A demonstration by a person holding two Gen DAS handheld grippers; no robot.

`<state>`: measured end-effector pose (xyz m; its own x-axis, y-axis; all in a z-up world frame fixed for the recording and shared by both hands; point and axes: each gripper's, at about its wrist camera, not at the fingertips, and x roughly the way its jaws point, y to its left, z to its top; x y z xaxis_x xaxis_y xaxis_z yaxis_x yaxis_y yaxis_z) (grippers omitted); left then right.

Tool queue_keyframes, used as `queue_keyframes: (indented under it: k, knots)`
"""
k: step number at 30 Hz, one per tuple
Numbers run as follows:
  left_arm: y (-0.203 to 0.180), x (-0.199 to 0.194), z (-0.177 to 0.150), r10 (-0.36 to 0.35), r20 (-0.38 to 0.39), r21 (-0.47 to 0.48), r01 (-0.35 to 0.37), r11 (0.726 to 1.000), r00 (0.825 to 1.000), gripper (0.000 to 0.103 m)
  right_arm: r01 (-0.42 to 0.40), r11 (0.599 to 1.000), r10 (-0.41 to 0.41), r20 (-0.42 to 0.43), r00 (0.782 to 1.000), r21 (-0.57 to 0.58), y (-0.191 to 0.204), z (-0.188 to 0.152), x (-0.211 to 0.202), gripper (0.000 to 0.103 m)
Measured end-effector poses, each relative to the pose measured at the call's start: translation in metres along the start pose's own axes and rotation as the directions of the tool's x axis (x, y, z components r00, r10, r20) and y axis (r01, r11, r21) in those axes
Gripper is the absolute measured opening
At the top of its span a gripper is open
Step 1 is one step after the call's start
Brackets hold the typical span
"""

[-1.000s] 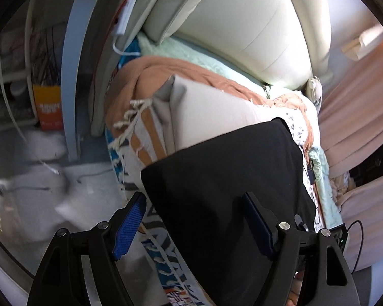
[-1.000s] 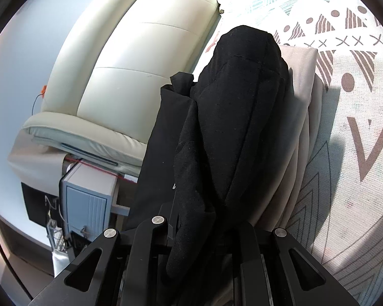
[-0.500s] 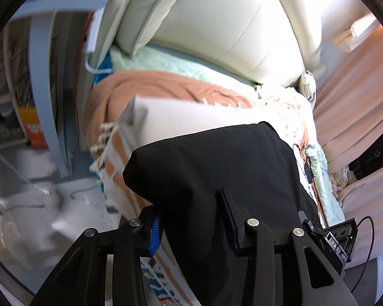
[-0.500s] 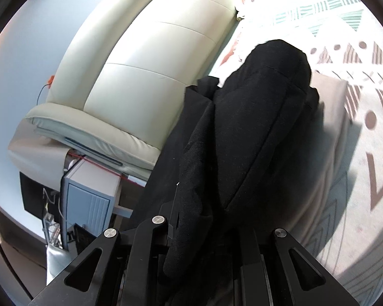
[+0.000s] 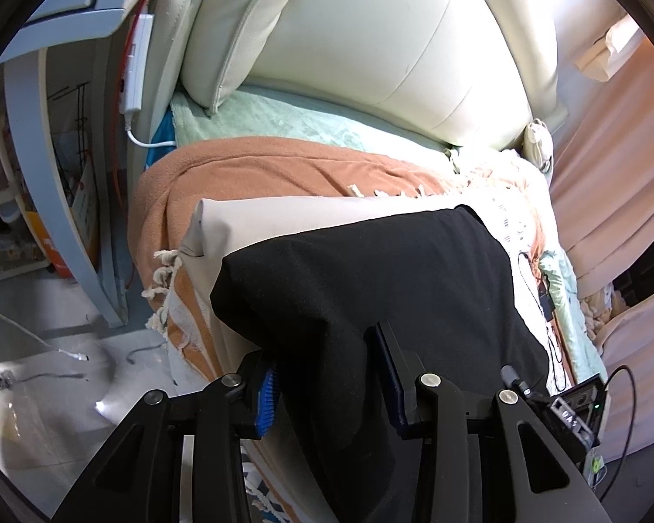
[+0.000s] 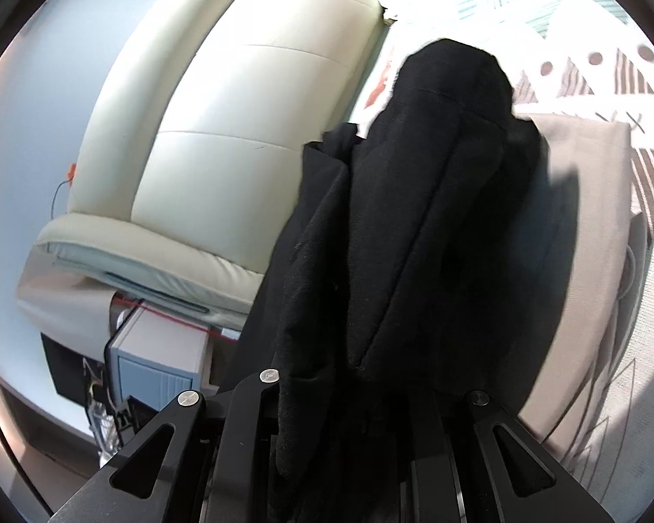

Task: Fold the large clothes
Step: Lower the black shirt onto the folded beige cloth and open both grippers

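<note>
The left hand-held gripper was clenched on a fold of the black garment, which stretched ahead over the beige folded cloth on the sofa, while the right hand-held gripper, equally near, gripped its bunched end.

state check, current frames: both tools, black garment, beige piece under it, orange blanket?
left tool: shut on black garment, fabric pinched between its pads.
right tool: shut on black garment, bunched folds hanging from it.
black garment: folded over, held at both ends, draped across the beige garment.
beige garment: folded, lying flat on the sofa.
orange blanket: spread over the seat, fringe hanging.
</note>
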<state>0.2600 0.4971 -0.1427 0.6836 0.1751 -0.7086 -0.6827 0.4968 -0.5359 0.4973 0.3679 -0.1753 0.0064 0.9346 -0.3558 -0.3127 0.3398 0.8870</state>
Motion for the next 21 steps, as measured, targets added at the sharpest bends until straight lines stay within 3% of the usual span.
queue_keyframes:
  k: [3, 9, 12, 16, 21]
  knots:
    - [-0.004, 0.004, -0.003, 0.035, 0.003, 0.028, -0.035, 0.999, 0.999, 0.047, 0.013, 0.999, -0.012, -0.008, 1.0, 0.039, -0.014, -0.002, 0.003, 0.016]
    - [-0.002, 0.001, -0.021, 0.037, -0.003, 0.031, -0.036, 0.999, 0.999, 0.065, 0.043, 0.998, -0.042, -0.005, 0.999, 0.041, -0.018, -0.006, -0.009, 0.024]
    - [-0.003, 0.001, -0.033, 0.032, -0.003, 0.032, -0.032, 0.999, 0.999, 0.066, 0.067, 0.997, -0.067, 0.009, 0.998, 0.026, -0.016, -0.006, -0.015, 0.025]
    - [-0.006, 0.002, -0.048, 0.034, -0.007, 0.026, -0.034, 0.999, 0.999, 0.069, 0.156, 0.988, -0.155, 0.051, 0.987, 0.0, -0.015, -0.011, -0.031, 0.036]
    - [-0.017, 0.001, -0.062, 0.05, -0.015, 0.057, -0.049, 0.997, 0.999, 0.07, 0.235, 0.971, -0.231, 0.083, 0.969, -0.043, -0.009, -0.017, -0.052, 0.036]
